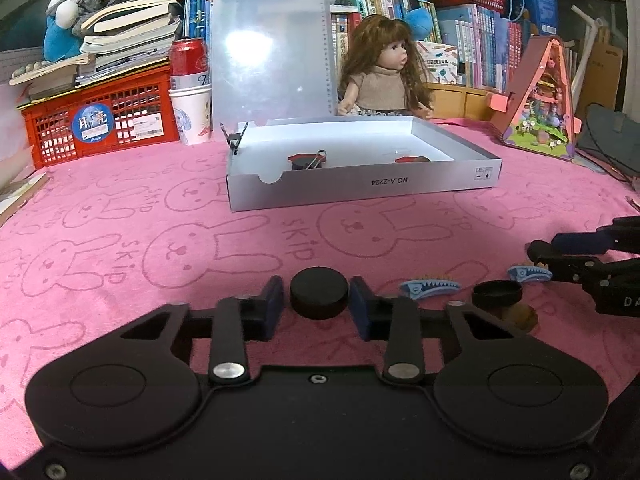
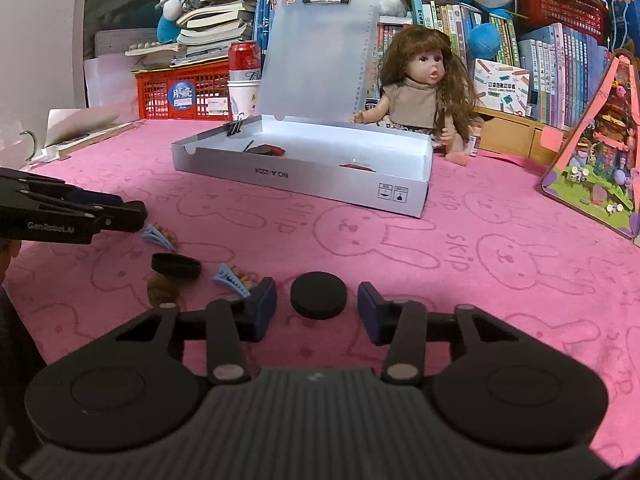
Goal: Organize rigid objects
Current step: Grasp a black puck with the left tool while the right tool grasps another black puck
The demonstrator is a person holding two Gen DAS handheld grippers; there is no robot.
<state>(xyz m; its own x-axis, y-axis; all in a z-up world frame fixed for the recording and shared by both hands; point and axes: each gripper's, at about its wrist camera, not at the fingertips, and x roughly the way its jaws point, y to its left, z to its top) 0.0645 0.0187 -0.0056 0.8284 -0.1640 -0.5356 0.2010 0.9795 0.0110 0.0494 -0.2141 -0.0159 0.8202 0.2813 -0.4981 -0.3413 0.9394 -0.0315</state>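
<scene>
A black puck (image 1: 319, 298) lies on the pink cloth between the blue pads of my left gripper (image 1: 317, 304). The right pad meets its edge and a thin strip of cloth shows at the left pad. A second black puck (image 2: 319, 295) rests between the fingers of my right gripper (image 2: 317, 308), with clear gaps on both sides. Two blue toothed clips (image 1: 430, 288) (image 1: 530, 273) and a black ring (image 1: 497, 294) on a brown lump lie between the two grippers. Beyond them the open silver box (image 1: 360, 188) holds a black-and-red piece (image 1: 304, 162) with a binder clip.
A doll (image 1: 380, 76) sits behind the box, whose lid (image 1: 272, 48) stands upright. A red crate (image 1: 100, 120), a can and a paper cup are at the back left. A pink toy house (image 1: 540, 100) is at the right, with books and plush toys behind.
</scene>
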